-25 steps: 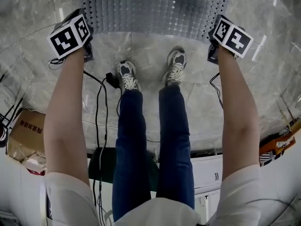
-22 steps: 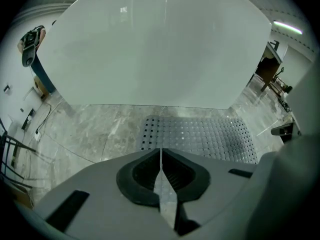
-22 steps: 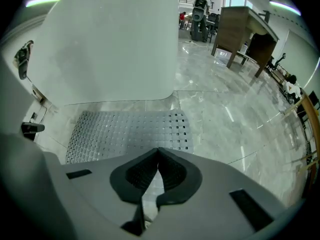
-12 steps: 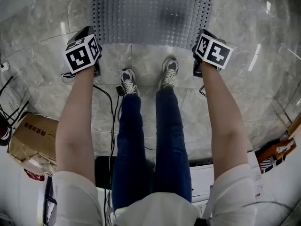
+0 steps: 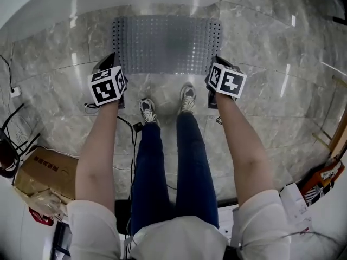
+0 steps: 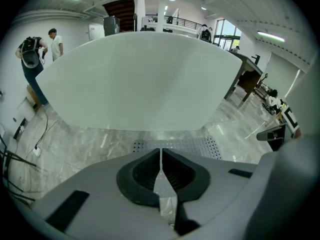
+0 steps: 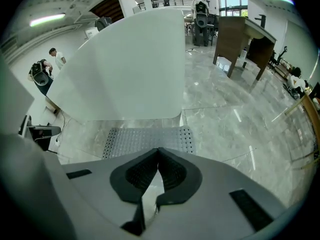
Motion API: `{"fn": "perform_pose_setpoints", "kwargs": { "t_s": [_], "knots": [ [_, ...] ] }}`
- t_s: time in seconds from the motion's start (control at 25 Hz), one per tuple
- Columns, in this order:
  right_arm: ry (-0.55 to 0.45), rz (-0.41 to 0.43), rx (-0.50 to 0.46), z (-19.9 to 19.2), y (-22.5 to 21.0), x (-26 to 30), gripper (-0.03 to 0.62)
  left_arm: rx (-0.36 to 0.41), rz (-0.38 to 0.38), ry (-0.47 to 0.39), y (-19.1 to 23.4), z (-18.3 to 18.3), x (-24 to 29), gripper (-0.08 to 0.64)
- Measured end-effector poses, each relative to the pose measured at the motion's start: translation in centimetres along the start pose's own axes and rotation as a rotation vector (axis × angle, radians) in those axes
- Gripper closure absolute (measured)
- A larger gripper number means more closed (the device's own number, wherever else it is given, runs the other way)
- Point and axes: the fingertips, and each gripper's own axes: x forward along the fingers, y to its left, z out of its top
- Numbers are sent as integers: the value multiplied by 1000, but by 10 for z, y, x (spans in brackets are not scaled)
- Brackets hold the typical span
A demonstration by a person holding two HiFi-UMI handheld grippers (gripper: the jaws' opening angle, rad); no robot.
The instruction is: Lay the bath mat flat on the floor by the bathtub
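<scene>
The grey bath mat (image 5: 165, 43), dotted with small holes, lies flat on the marble floor against the white bathtub (image 5: 65, 1). My left gripper (image 5: 110, 63) hovers near the mat's near-left corner and my right gripper (image 5: 215, 63) near its near-right corner, both above the floor. In the left gripper view the jaws (image 6: 160, 158) are shut with nothing between them; the mat (image 6: 175, 145) and the tub (image 6: 135, 79) lie beyond. The right gripper (image 7: 158, 156) is likewise shut and empty, with the mat (image 7: 145, 138) ahead of it.
My two shoes (image 5: 147, 110) stand just short of the mat, with black cables (image 5: 132, 145) trailing beside them. A cardboard box (image 5: 42, 173) sits at the left. A wooden desk (image 7: 245, 41) stands to the right, and a person with a backpack (image 6: 32, 59) is far left.
The head view has risen, so the mat and floor look smaller and farther off. Both grippers have drawn in toward each other and stayed shut; the mat has not moved.
</scene>
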Motion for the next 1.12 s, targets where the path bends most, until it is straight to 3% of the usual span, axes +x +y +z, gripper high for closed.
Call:
{"fn": "perform_pose_setpoints", "kwargs": {
  "t_s": [0.16, 0.68, 0.88, 1.12],
  "knots": [
    [-16, -5, -15, 11, 7, -42, 561, 21, -32, -15, -5, 17, -41, 517],
    [-120, 13, -25, 71, 32, -171, 561, -28, -109, -122, -32, 79, -158, 517],
    [-184, 47, -121, 93, 43, -226, 561, -14, -158, -179, -50, 100, -212, 517],
    [-235, 48, -145, 105, 49, -283, 561, 54, -152, -230, -56, 122, -264, 517]
  ]
}}
